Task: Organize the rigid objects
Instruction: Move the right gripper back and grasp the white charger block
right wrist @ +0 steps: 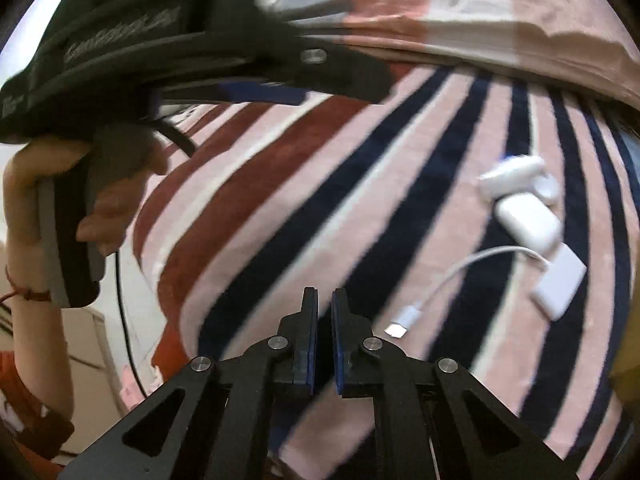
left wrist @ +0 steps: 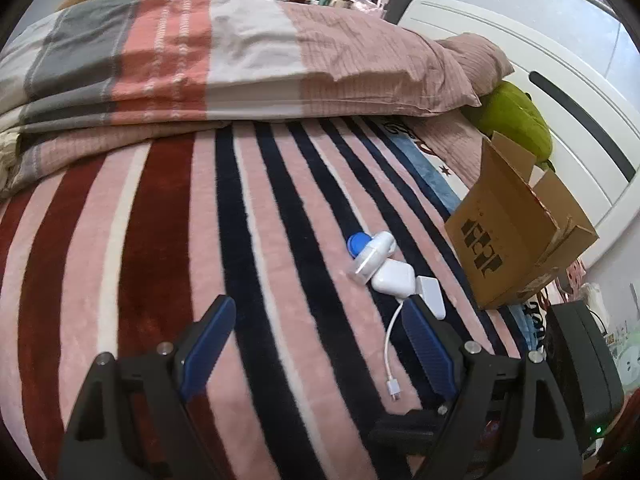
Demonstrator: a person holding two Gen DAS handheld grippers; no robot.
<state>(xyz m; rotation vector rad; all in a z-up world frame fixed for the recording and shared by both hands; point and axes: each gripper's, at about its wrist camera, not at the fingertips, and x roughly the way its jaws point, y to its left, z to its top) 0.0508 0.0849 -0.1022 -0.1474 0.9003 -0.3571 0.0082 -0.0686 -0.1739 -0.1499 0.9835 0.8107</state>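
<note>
On the striped blanket lie a small clear bottle with a blue cap point(left wrist: 362, 250), a white charger block point(left wrist: 392, 278) and a white adapter point(left wrist: 431, 296) with a short white cable point(left wrist: 390, 344). They also show in the right wrist view: bottle point(right wrist: 512, 174), charger point(right wrist: 528, 220), adapter point(right wrist: 560, 288), cable plug point(right wrist: 402, 322). My left gripper point(left wrist: 320, 312) is open and empty, just short of the cable. My right gripper point(right wrist: 324, 296) is shut and empty, left of the plug. The left gripper's body point(right wrist: 168, 52) shows held in a hand at upper left.
An open cardboard box point(left wrist: 516, 232) stands at the bed's right edge. A folded quilt point(left wrist: 200, 52) and pillow point(left wrist: 476, 60) lie at the back, with a green plush point(left wrist: 516, 116) and white headboard point(left wrist: 560, 92). A black device point(left wrist: 584, 364) sits off the bed, right.
</note>
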